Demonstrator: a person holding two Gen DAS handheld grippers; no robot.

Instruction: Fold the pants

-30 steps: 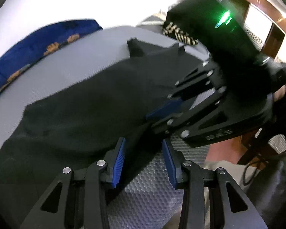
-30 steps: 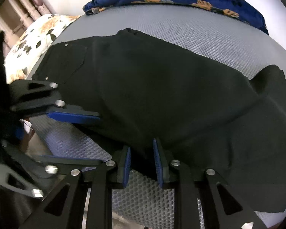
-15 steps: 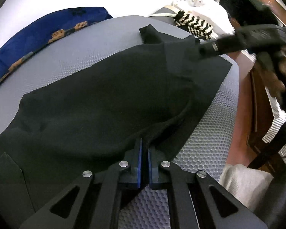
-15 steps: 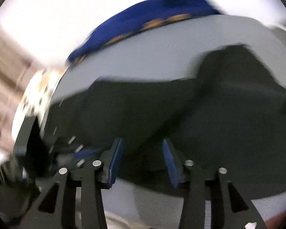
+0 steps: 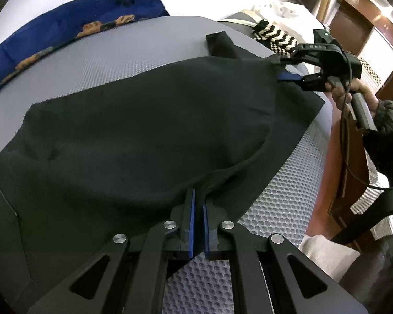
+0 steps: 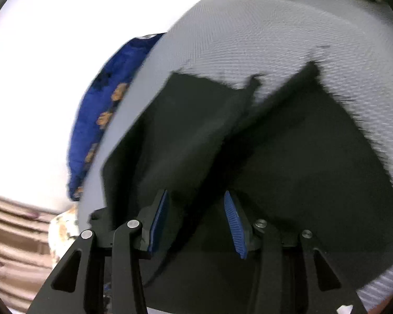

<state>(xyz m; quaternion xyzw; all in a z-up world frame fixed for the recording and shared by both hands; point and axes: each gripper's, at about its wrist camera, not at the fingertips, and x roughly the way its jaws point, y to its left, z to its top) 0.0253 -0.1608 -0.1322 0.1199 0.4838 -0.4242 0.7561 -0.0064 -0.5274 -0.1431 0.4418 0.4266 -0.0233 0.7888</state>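
Black pants (image 5: 144, 130) lie spread on a grey honeycomb mat (image 5: 288, 204). My left gripper (image 5: 198, 196) is shut on the pants' near edge, pinching a fold of cloth. My right gripper (image 5: 285, 70) shows at the far right of the left wrist view, open around the hem end of the pants. In the right wrist view the right gripper (image 6: 195, 201) has its blue pads (image 6: 233, 219) apart, with the pants (image 6: 288, 157) between and beyond them.
A blue patterned pillow (image 5: 65, 34) lies along the far edge of the mat. A black-and-white knitted item (image 5: 275, 39) sits at the far right corner. Wooden furniture (image 5: 353, 13) and a dark chair (image 5: 374, 261) stand off the right side.
My left gripper has shut on the pants' near edge. My right gripper opened and swung away to the far hem end of the pants.
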